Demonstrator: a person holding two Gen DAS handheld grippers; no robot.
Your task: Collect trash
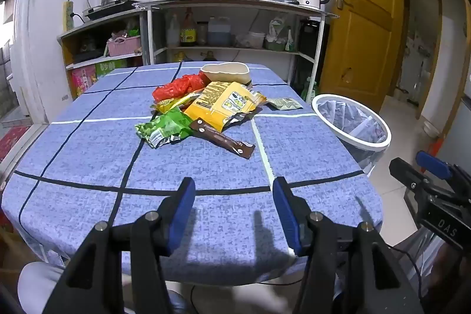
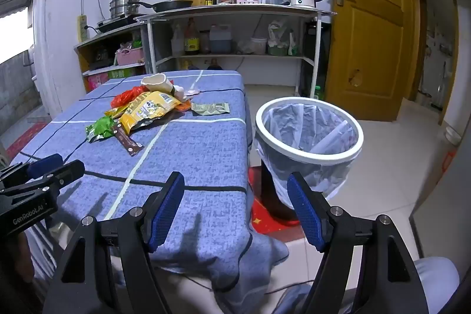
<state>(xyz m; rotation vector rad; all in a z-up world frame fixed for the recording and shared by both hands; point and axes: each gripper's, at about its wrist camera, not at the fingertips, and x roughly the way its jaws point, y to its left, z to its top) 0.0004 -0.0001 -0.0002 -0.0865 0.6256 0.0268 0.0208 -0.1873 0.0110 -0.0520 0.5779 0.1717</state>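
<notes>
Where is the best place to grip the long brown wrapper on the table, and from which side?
Probably the near end of the brown wrapper, approached from above with the jaws across its narrow width. That end lies flat and free on the tablecloth; the far end is tucked under the yellow bag.

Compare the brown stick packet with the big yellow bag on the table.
The brown stick packet is long, narrow and dark; the yellow bag is broad and bright. The packet lies nearest the grippers at the pile's front edge; the bag sits mid-pile, overlapping other wrappers. Both lie flat on the blue tablecloth, ungripped.
</notes>
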